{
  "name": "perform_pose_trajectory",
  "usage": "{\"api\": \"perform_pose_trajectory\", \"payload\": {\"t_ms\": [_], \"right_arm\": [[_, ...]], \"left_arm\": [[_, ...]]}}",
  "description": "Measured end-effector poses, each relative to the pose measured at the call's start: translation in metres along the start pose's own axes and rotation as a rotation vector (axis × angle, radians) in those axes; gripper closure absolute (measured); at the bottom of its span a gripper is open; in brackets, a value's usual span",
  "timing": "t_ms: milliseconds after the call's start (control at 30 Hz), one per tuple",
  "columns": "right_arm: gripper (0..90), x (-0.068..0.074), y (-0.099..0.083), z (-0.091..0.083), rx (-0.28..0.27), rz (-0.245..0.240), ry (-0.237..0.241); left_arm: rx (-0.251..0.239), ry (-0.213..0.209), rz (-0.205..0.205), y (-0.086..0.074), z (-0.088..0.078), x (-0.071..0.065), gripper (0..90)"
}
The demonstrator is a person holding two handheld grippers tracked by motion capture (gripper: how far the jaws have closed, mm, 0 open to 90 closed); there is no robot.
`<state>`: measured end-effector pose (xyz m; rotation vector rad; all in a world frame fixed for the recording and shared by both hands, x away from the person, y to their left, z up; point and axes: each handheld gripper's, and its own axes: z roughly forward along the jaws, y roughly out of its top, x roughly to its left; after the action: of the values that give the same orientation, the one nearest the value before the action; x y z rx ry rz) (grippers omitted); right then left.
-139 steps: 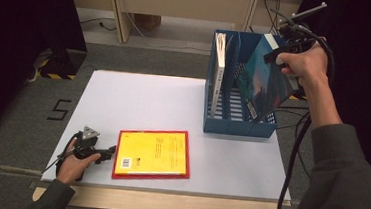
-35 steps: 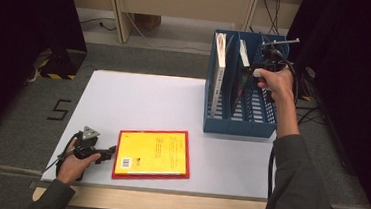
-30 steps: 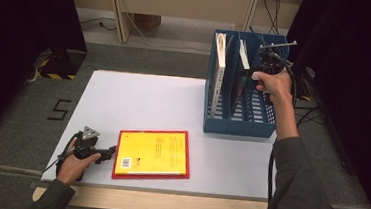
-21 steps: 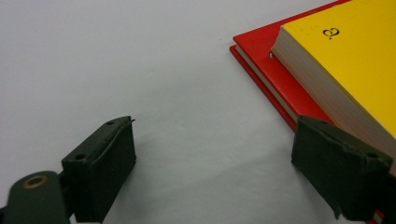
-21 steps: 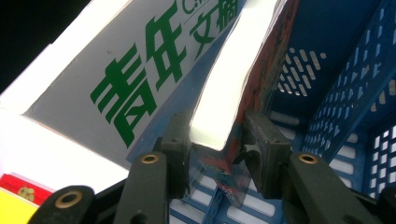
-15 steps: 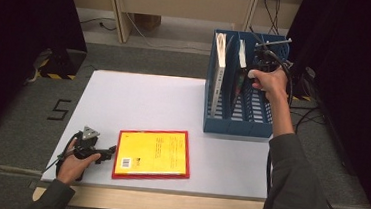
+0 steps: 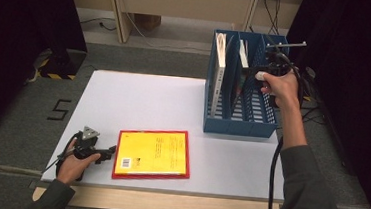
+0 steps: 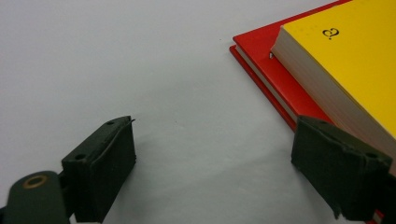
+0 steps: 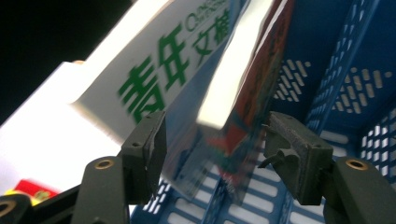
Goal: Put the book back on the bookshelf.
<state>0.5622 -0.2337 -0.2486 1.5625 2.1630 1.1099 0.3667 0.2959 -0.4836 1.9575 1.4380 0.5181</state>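
The right gripper [image 7: 261, 73] has just been opening; its jaws stand apart around a thin glossy magazine [image 9: 243, 135] without pressing it, the magazine now upright in the middle slot of the blue plastic file rack [image 7: 239, 126]. A white-spined book [image 7: 219, 72] fills another slot. Left to file: 1 yellow-and-red book [image 7: 153, 153] flat on the white bench [image 7: 138, 101], beside the wide-open left gripper [image 7: 103, 153].
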Motion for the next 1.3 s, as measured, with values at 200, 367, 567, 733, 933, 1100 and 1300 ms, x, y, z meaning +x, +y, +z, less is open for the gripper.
{"api": "perform_pose_trajectory", "payload": {"t_ms": [200,367,567,733,933,1100,1300], "right_arm": [[37.0,0.003,-0.024,-0.016,-0.036,0.008,0.074],[29.8,0.010,-0.044,-0.025,-0.064,-0.020,0.105],[23.2,0.016,-0.071,-0.029,-0.108,-0.029,0.131],[19.7,0.022,-0.096,-0.026,-0.113,-0.049,0.151],[20.0,0.029,-0.124,-0.018,-0.123,-0.077,0.160],[20.5,0.037,-0.144,-0.008,-0.131,-0.065,0.210],[20.8,0.042,-0.160,-0.002,-0.126,-0.042,0.243]], "left_arm": [[0.002,0.000,0.002,0.000,0.000,0.000,12.5],[0.001,0.000,0.002,0.000,0.000,0.000,12.5],[0.001,-0.001,0.001,0.000,0.000,0.000,12.5],[0.000,0.000,0.001,0.000,0.000,0.000,12.5],[0.000,0.000,0.001,0.000,0.000,0.000,12.5],[0.002,-0.001,0.000,0.000,0.000,0.000,12.5],[0.002,-0.003,-0.004,0.000,0.000,0.000,12.5]]}}
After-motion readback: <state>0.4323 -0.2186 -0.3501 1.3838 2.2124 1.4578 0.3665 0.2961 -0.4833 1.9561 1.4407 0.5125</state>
